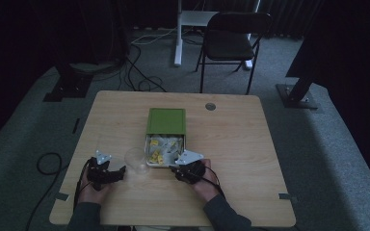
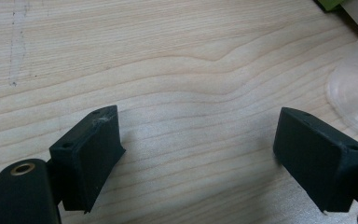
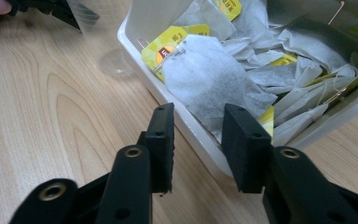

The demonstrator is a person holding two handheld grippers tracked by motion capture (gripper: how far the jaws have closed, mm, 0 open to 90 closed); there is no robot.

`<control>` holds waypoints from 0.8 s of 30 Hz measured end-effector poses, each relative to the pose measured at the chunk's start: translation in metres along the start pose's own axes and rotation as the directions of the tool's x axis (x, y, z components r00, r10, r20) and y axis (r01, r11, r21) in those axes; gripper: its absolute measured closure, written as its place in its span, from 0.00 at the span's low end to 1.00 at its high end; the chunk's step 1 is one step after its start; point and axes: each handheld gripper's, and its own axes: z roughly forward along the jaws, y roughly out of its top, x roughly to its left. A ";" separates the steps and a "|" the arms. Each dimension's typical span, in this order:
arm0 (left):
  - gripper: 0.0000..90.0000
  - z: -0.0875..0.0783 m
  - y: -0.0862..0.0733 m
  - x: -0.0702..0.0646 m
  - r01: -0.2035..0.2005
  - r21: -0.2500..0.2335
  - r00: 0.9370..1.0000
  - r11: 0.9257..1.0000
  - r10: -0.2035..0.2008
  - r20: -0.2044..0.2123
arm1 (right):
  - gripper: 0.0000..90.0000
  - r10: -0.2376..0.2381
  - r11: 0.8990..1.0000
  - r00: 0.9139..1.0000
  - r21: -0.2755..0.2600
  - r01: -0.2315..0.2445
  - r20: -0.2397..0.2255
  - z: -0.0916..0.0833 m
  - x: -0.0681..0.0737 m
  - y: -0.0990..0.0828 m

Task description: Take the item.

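Both grippers are empty: the left gripper point(image 2: 198, 144) has its jaws spread wide over bare table point(image 2: 168, 70), the clear plastic cup point(image 2: 356, 93) just beyond its right jaw. The right gripper point(image 3: 196, 140), jaws partly apart, straddles the near rim of the white tray point(image 3: 191, 128), tea bags point(image 3: 209, 79) just ahead. This looks like the reach for a bag; next it must dip over the rim and close on one.

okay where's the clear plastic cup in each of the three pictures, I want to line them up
High view: the clear cup stands on the table, just left of the white box of tea bags, between the two grippers.
Left gripper view: its rim shows at the right edge, beyond the right jaw.
Right gripper view: the cup is at the top left, beside the box's corner.
Shared landmark: the light wood table.
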 end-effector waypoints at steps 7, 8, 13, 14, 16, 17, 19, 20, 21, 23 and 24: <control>0.23 -0.002 0.002 -0.002 0.003 0.013 1.000 1.000 -0.003 0.001 | 0.60 0.002 1.000 1.000 -0.007 -0.002 0.014 -0.002 0.002 0.001; 0.24 -0.002 0.002 -0.002 0.003 0.014 1.000 1.000 -0.003 0.001 | 0.60 -0.002 1.000 1.000 -0.008 0.002 0.014 -0.002 0.002 0.001; 0.26 -0.006 0.001 -0.008 -0.001 0.034 1.000 0.999 0.000 0.020 | 0.59 -0.007 1.000 1.000 -0.008 0.007 0.012 -0.004 0.003 0.001; 0.26 -0.008 0.000 -0.011 -0.005 0.038 0.999 0.999 0.003 0.034 | 0.59 -0.005 1.000 1.000 -0.008 0.005 0.013 -0.004 0.002 0.001; 0.26 -0.010 0.000 -0.013 -0.014 0.036 0.999 0.999 0.012 0.046 | 0.58 -0.005 1.000 1.000 -0.009 0.005 0.013 -0.004 0.002 0.001; 0.26 -0.010 0.000 -0.013 -0.014 0.036 0.999 0.999 0.012 0.046 | 0.58 -0.005 1.000 1.000 -0.010 0.005 0.013 -0.004 0.001 0.001; 0.21 -0.015 0.000 -0.026 -0.020 0.027 0.995 0.999 0.017 0.097 | 0.58 -0.007 1.000 1.000 -0.007 0.007 0.013 -0.004 0.001 0.000; 0.21 -0.015 -0.001 -0.030 -0.030 0.035 0.994 0.999 0.026 0.109 | 0.58 -0.009 1.000 1.000 -0.008 0.009 0.012 -0.004 0.001 0.000; 0.20 -0.014 -0.001 -0.033 -0.042 0.037 0.993 0.998 0.038 0.116 | 0.58 -0.008 1.000 1.000 -0.009 0.008 0.012 -0.004 0.001 0.000; 0.17 -0.014 0.000 -0.036 -0.051 0.043 0.991 0.998 0.045 0.129 | 0.58 -0.008 1.000 1.000 -0.009 0.008 0.012 -0.004 0.001 0.000; 0.17 -0.014 0.000 -0.039 -0.054 0.031 0.986 0.998 0.048 0.159 | 0.58 -0.005 1.000 1.000 -0.009 0.005 0.012 -0.005 0.001 0.000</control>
